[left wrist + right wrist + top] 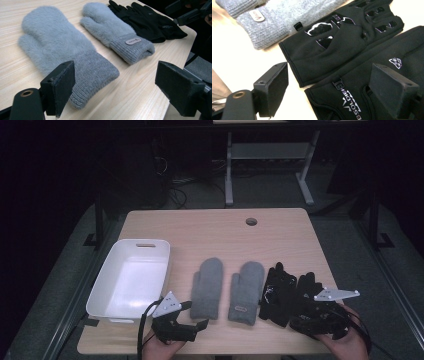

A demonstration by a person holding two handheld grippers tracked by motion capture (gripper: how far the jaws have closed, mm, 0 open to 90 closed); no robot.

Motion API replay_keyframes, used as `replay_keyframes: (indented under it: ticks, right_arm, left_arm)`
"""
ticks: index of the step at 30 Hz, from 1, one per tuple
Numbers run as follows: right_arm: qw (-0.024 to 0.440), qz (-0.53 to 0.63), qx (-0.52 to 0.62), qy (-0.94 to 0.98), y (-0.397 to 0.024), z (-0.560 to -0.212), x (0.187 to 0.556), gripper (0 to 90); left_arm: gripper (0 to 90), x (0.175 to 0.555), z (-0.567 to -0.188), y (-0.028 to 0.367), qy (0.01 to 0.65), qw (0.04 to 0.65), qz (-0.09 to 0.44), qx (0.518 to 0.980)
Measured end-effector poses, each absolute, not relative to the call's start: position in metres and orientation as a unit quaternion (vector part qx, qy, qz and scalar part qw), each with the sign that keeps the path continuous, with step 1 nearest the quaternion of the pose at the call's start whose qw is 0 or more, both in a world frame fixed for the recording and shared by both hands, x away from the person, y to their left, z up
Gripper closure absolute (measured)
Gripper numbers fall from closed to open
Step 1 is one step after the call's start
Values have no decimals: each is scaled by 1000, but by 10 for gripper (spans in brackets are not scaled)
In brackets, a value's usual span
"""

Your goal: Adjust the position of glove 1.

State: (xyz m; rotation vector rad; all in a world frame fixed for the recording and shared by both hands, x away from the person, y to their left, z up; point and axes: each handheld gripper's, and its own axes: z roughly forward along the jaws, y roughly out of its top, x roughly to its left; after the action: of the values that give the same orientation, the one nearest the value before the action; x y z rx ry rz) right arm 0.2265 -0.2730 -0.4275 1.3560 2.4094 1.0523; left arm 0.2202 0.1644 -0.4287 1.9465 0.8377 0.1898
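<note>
Starting at the left of the light wooden counter [220, 227], a white rectangular plastic tub [131, 277] sits with a slot handle in its far wall. Just near and right of its near corner, the left tool [192, 325] is held at the counter's near edge, its black jaws spread wide with nothing between them; in the left gripper view they frame the ribbed cuff of the left fuzzy grey knit mitten [60, 50]. This mitten lies flat with its cuff toward the near edge. Just beside it on the right lies the second fuzzy grey mitten [246, 291], which bears a small oval label on its cuff. Next comes a black fabric glove with glossy palm patches [278, 293], touching the mitten's right edge. Farther right, a second black glove with white lettering [372, 82] lies against it. The right tool [310, 317] hovers over this glove's cuff, jaws spread apart and gripping nothing.
</note>
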Motion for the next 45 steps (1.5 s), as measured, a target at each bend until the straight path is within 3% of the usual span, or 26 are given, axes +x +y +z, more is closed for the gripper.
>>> replay_keyframes:
  ticks: [9, 26, 45]
  right_arm:
    - [84, 355, 450, 815, -264, -416, 234, 139]
    - [67, 322, 392, 859, -205, -382, 286, 143]
    - [40, 278, 365, 888, -159, -379, 328, 147]
  left_arm:
    - [163, 220, -429, 167, 347, 487, 78, 798]
    - [163, 221, -428, 171, 353, 490, 81, 793]
    - [163, 221, -427, 171, 354, 490, 83, 792]
